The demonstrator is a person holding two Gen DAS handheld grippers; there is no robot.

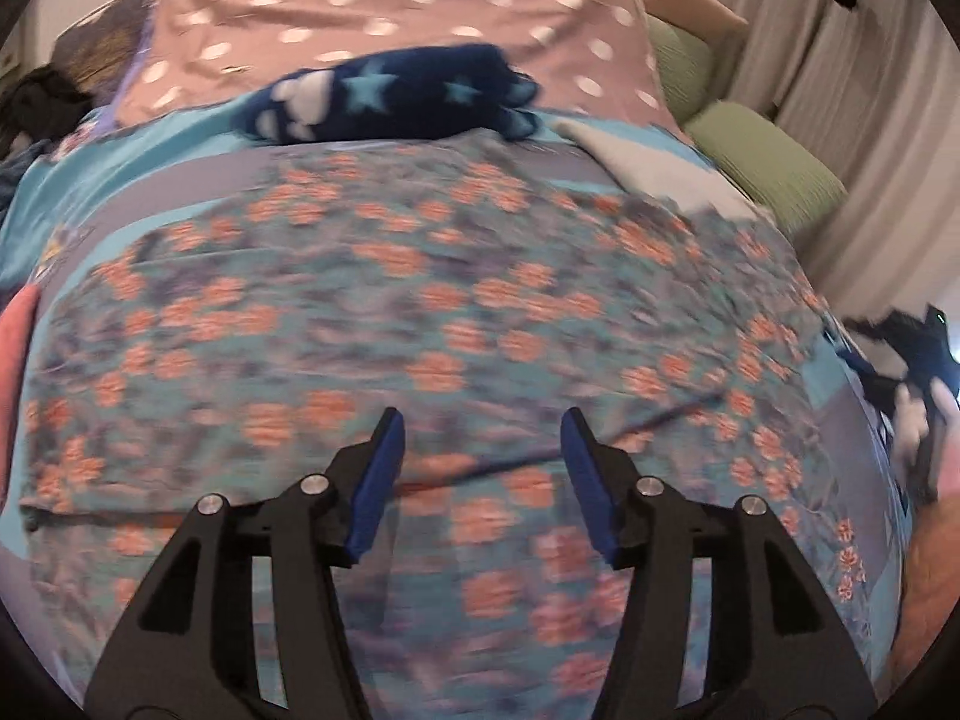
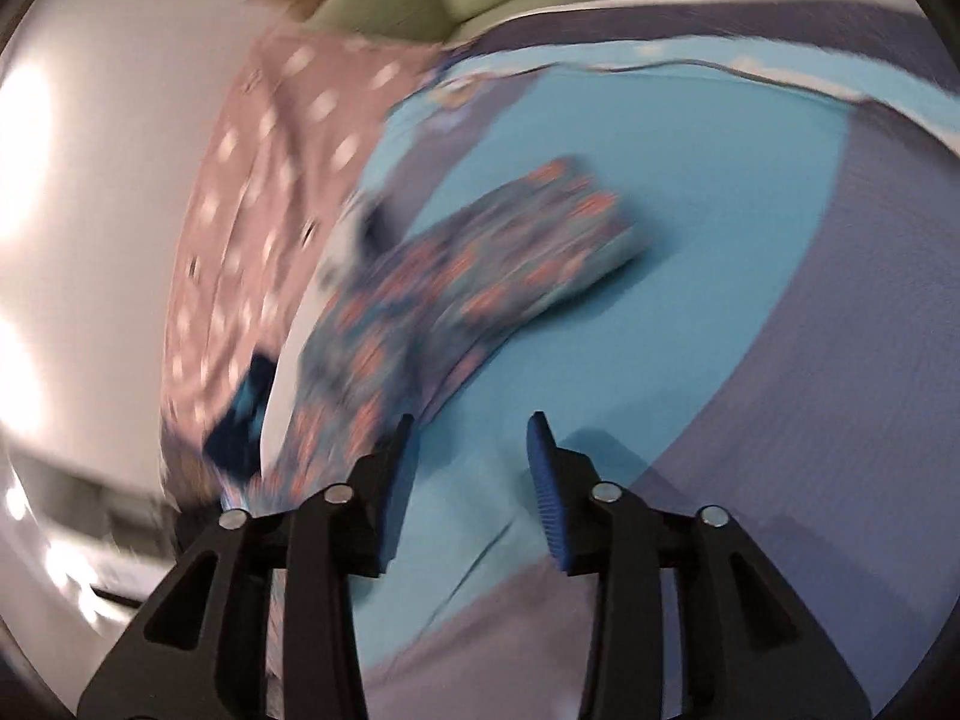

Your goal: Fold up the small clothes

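Between folds: the floral garment [image 1: 420,312] lies spread on the bed [image 1: 78,180], filling mid-frame in the left wrist view; in the right wrist view it sits folded, centre-left. Left gripper [image 1: 483,468] and right gripper [image 2: 471,462]: jaws parted, nothing between them. Likely next: regrasp an edge or fetch the navy star garment [image 1: 396,99], top centre.
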